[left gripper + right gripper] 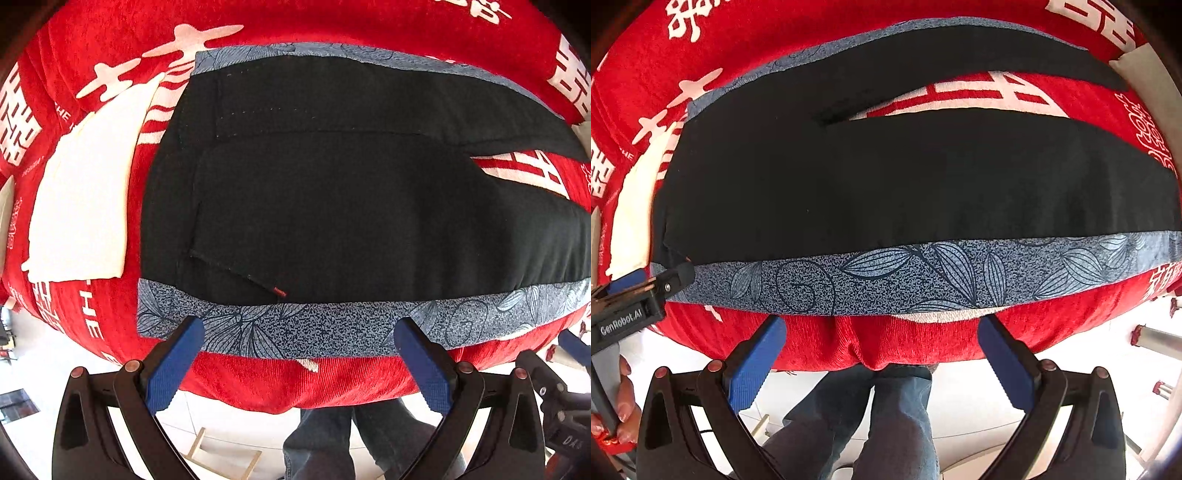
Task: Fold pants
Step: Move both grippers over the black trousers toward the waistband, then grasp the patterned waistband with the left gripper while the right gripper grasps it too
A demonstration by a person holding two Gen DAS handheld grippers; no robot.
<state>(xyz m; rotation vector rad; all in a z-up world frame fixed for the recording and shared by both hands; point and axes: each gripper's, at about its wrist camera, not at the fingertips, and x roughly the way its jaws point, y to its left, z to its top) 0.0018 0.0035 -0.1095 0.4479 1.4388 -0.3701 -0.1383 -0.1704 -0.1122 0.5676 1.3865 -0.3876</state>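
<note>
While pants (886, 184) lie flat, left hand-held gripper (650, 284) reads "GenRobot.AI".

Setting, as I see it: home room. Evidence: red cloth (258, 380) with white characters draping the tabletop, pale tiled floor (979, 398), wooden frame (221, 458).

A table draped in a red cloth (280, 384) with white characters carries black pants (332, 206) with blue leaf-print side stripes, laid flat, legs apart. A folded white cloth (81, 206) lies just beside their waistband.
</note>
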